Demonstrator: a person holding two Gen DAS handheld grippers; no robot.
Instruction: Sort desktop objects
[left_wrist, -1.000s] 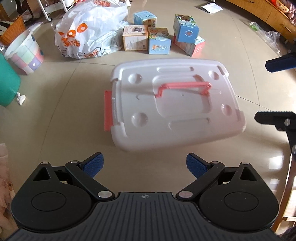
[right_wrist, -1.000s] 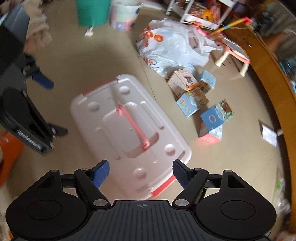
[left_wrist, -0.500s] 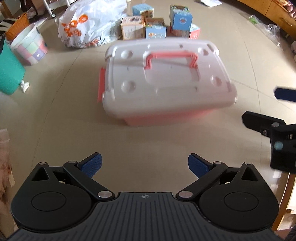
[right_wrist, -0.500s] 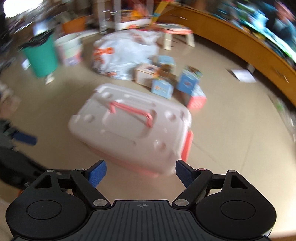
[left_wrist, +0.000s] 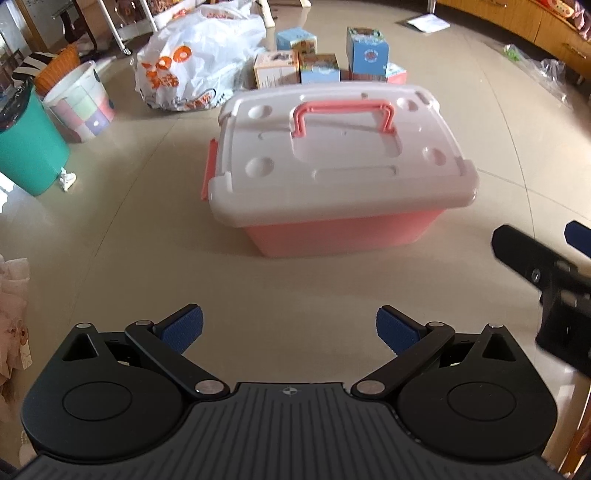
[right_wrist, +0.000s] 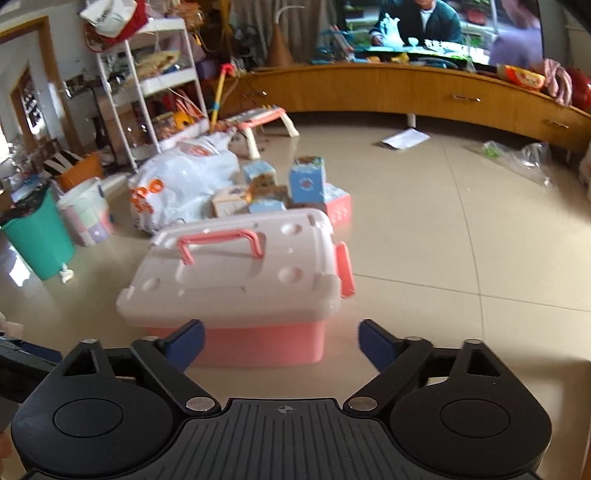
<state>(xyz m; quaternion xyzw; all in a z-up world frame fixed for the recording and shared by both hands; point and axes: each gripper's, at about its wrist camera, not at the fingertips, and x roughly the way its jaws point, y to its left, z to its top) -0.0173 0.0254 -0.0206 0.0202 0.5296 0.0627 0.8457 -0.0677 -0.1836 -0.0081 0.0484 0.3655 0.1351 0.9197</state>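
Grippers, two, black plastic with ribbed blue pads. Left gripper (left_wrist: 290, 328) stands released, jaws spread wide over bare floor, holding and touching nothing; the storage box (left_wrist: 340, 173) lies ahead of it, apart. Right gripper (right_wrist: 280, 341) is widening its jaws at this moment, with nothing clamped; the box's near corner sits beyond the gap between the pads, untouched. Storage box: rectangular, pink plastic tub under a pale, glossy moulded lid with round dimples and a recessed centre panel, pink carry handle (left_wrist: 343, 116) lying on top, pink side latches (right_wrist: 345, 269); lid on, contents hidden. It rests on the beige polished tile floor (left_wrist: 122, 236), roughly at the middle of the room. Cartons (left_wrist: 319, 68), several small printed cardboard cubes in blue, tan and pink, are clustered just behind the box, some stacked, one blue cube standing tallest. White plastic bag (left_wrist: 192, 62) with orange lettering, crumpled and bulging, lies beside the cartons on their left; contents not visible. Teal bin (left_wrist: 27, 147), round and smooth, dark liner at the rim, stands at far left; next to it a white round tub (left_wrist: 79, 101) with pastel squares. Long wooden cabinet (right_wrist: 424, 92) runs along the far wall, and a white wire shelf rack (right_wrist: 147, 81), cluttered, is at back left.
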